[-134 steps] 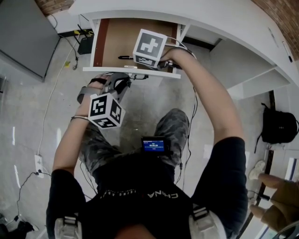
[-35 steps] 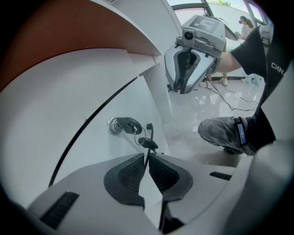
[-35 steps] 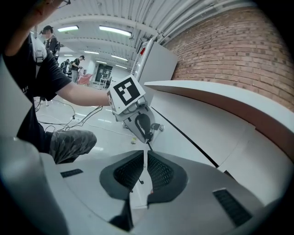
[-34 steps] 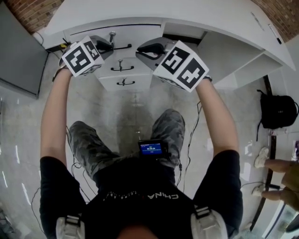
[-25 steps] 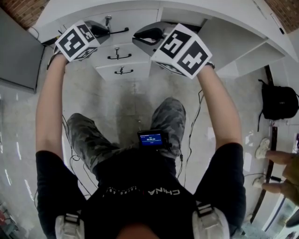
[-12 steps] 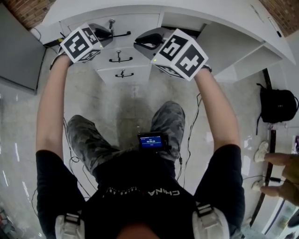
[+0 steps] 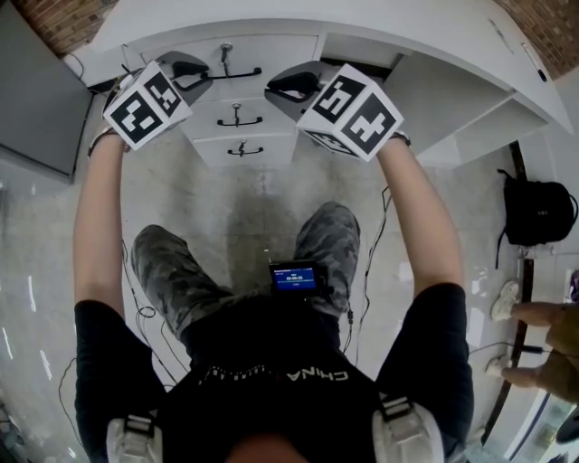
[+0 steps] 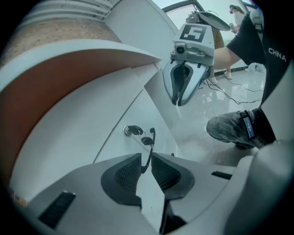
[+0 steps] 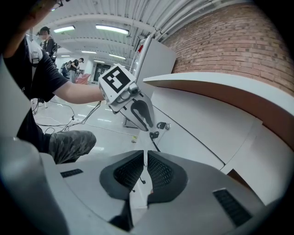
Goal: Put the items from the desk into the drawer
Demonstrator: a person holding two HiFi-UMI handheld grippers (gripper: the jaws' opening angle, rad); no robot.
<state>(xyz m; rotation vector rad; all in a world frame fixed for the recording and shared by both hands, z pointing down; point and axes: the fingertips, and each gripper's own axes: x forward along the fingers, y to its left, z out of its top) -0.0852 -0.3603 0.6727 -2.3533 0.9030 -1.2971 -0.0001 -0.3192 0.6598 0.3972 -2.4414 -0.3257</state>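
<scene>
While both grippers hover at the smooth white desk (image 7: 344, 18), the left gripper (image 8: 147, 160) has its ribbed black pads drawn nearly together, with only a thin wedge of gap between them and nothing clamped. Right at its tips starts the slim black bar handle (image 8: 150, 146) of the top drawer (image 7: 276, 50), which sits flush and closed. A small metal key (image 8: 133, 131) juts from the flat front just beyond the handle. Beside the left gripper, the right gripper (image 9: 145, 156) is likewise closed to a slit and empty. Two lower drawers (image 7: 267, 118), also closed, lie below both grippers' tips.
</scene>
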